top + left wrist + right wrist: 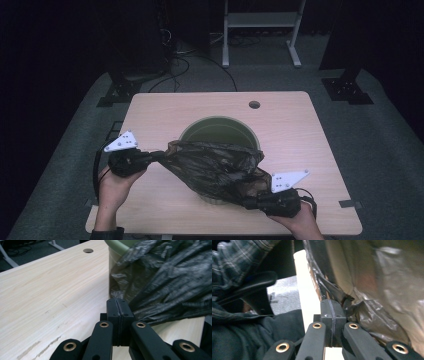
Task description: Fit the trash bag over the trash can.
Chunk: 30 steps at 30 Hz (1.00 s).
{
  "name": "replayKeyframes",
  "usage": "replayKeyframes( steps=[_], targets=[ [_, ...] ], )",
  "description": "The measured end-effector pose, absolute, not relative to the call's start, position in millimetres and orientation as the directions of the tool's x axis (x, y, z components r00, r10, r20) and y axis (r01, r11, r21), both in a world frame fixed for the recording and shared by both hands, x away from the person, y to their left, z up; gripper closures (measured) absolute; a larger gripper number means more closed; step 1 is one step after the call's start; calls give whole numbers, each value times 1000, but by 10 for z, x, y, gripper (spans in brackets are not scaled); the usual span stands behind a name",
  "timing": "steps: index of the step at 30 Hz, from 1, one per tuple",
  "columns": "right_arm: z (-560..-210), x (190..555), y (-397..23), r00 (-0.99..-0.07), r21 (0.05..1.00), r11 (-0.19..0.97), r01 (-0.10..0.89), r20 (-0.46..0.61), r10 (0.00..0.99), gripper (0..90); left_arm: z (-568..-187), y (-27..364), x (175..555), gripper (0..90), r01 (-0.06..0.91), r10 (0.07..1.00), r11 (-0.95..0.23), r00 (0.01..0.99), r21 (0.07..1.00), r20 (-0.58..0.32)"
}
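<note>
Where the high view's lower left shows a forearm coming in, the left hand (116,181) holds the left gripper (150,157), whose jaws are clenched on one edge of a black plastic bin bag (215,167). In the left gripper view those jaws stand pressed flat together at lower centre, and the crinkled bag (165,282) spreads away from them to the upper right of the frame, across the side of a green waste bin (117,245) whose rim shows at the top. A light wooden table (50,290) takes up the left of that view, with a round cable hole (88,250) near the upper left.

At the centre of the high view the bin (220,129) stands upright on the table (295,135), and the bag stretches over its nearer rim, drawn between the two grippers. At lower right the right hand (297,222) holds the right gripper (247,202), likewise clamped on the bag's opposite edge. In the right gripper view its jaws meet at lower centre, pinching a fold of film (372,312) that fills the right of the frame, while a plaid sleeve (239,257) shows at upper left.
</note>
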State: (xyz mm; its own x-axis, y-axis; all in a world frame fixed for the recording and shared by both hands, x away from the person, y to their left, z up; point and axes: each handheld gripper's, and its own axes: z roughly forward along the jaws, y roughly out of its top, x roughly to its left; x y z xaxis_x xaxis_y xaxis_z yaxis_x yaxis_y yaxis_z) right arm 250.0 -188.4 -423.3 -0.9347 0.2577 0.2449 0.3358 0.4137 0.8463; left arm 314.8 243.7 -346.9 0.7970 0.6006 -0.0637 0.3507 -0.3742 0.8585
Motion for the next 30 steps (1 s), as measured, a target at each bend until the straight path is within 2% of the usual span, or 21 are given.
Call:
replayKeyframes(
  steps=[3,4,7,15,21,26,27,30],
  targets=[
    [-4229,2522,-1908,-930,847,406,344,249,271,893,-3467,2386,3218,899,349,613,-383,789,855,-47],
    [-4206,2514,-1927,-929,848,403,344,244,278,816,-3458,2364,3243,899,343,617,-387,786,856,-36],
    [-4084,2462,-2028,-933,862,385,330,236,272,746,-3432,2317,3293,899,337,622,-401,783,852,-16],
    [-3484,2386,-2391,-934,926,292,240,138,330,714,-3353,2239,3442,898,328,622,-409,783,851,-4],
    [-3167,2675,-2377,-911,940,268,212,90,403,660,-3342,2229,3510,898,334,621,-399,784,854,-17],
    [-3166,2952,-2229,-911,927,278,250,128,392,588,-3325,2234,3548,898,333,620,-391,784,858,-22],
    [-3177,2987,-2192,-912,923,285,257,134,389,588,-3323,2233,3553,898,333,620,-390,784,859,-22],
    [-3210,3056,-2111,-914,916,300,266,141,380,700,-3316,2233,3566,898,329,620,-390,784,860,-19]
  ],
)
